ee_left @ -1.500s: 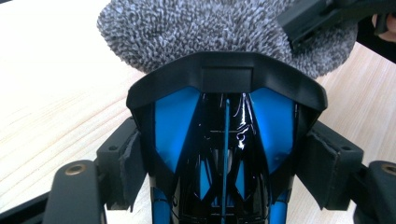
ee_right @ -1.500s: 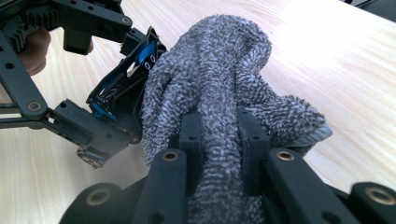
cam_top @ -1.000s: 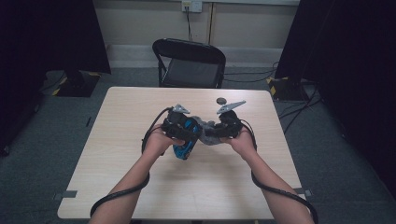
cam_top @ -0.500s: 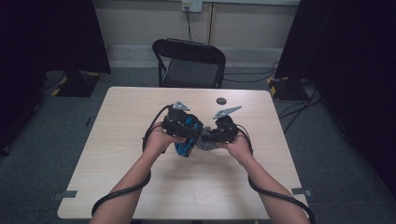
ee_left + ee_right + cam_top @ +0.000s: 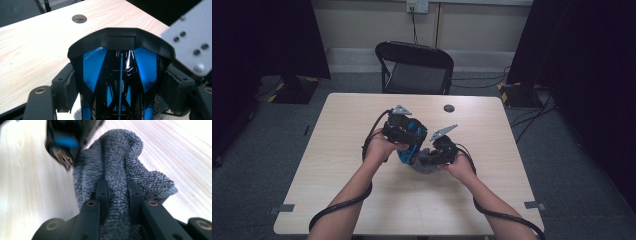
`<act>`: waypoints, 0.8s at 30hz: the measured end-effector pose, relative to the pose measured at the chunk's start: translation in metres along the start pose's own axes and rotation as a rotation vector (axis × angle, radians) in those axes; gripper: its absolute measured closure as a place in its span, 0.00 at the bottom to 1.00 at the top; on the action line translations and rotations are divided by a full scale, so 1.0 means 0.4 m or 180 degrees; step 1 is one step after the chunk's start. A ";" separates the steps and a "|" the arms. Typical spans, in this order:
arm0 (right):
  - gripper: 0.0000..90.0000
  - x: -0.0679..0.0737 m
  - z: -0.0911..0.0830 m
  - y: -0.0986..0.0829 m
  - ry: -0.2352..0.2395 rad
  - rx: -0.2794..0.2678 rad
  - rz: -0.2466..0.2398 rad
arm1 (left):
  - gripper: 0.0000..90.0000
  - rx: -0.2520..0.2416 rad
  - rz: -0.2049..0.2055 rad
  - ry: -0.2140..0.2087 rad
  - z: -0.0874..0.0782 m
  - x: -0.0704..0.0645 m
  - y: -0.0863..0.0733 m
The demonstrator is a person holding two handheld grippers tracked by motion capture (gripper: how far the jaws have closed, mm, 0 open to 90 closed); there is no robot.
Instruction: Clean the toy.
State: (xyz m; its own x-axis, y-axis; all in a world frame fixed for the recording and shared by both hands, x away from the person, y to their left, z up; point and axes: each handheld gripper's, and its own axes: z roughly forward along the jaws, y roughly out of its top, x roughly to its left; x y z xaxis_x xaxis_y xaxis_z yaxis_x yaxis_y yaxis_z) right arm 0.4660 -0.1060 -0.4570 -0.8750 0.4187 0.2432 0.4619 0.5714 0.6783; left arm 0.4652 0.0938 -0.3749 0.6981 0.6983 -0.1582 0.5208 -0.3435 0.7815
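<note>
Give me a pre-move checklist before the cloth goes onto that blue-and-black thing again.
1. Left tongs clamped on the glossy blue-and-black plastic object: ok, pads press both its sides.
2. Right tongs gripping the grey terry cloth: ok, a fold sits pinched between the jaws.
3. Cloth near the object: ok, in the high view they meet between the hands.
4. Cloth actually touching the object: cannot tell, the right gripper view is blurred there.
5. Cloth hanging free of the light wooden table: cannot tell.
6. Small dark round hole in the table away from the work: ok.
</note>
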 end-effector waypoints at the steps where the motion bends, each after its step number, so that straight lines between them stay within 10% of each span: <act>1: 0.85 -0.001 -0.002 -0.001 -0.0046 0.0032 -0.0024 | 0.28 -0.0005 -0.0011 0.0011 -0.003 0.003 0.000; 24: 0.84 -0.095 -0.173 -0.057 -0.0582 -0.0060 0.0163 | 0.28 0.0249 -0.0181 0.0294 -0.067 0.117 -0.113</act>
State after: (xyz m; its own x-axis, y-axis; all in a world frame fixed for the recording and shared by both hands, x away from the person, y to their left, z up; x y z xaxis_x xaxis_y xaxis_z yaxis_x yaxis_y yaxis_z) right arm 0.4784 -0.1838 -0.4336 -0.8087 0.5691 0.1488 0.5008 0.5334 0.6817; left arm 0.4611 0.1586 -0.4015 0.6199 0.7718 -0.1418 0.5974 -0.3470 0.7229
